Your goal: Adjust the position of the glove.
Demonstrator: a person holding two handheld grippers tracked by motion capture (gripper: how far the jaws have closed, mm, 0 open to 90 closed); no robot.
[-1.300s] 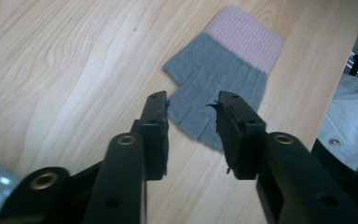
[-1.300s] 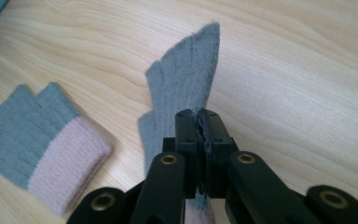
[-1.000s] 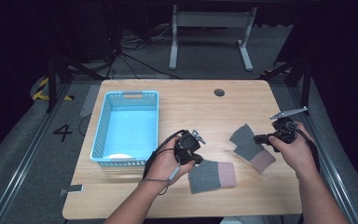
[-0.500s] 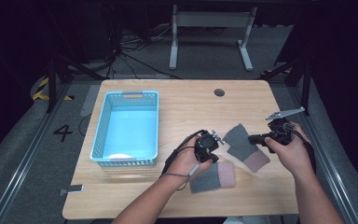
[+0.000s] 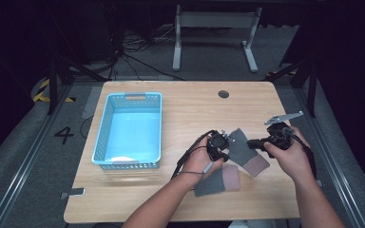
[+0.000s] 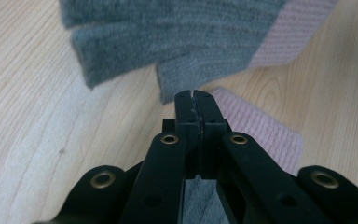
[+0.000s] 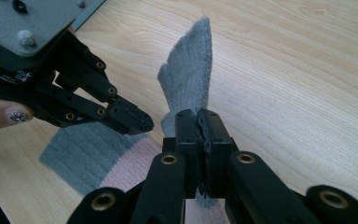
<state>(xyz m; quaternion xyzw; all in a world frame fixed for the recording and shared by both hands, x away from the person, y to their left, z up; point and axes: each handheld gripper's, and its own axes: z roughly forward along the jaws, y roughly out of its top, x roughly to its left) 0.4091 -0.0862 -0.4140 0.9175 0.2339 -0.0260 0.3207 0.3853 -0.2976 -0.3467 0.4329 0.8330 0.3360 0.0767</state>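
Grey glove [image 5: 245,148] pinched by right gripper [image 5: 250,142], left gripper [image 5: 225,154] closed empty, now nearer.

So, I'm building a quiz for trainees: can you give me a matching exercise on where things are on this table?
Things:
1. basket
2. upper glove
3. lower glove
4. round hole

Places or states:
A. flat near the table's front edge
B. left part of the table
C. pinched in the right tongs
D. far side of the table

Pairs: 1-B, 2-C, 3-A, 4-D
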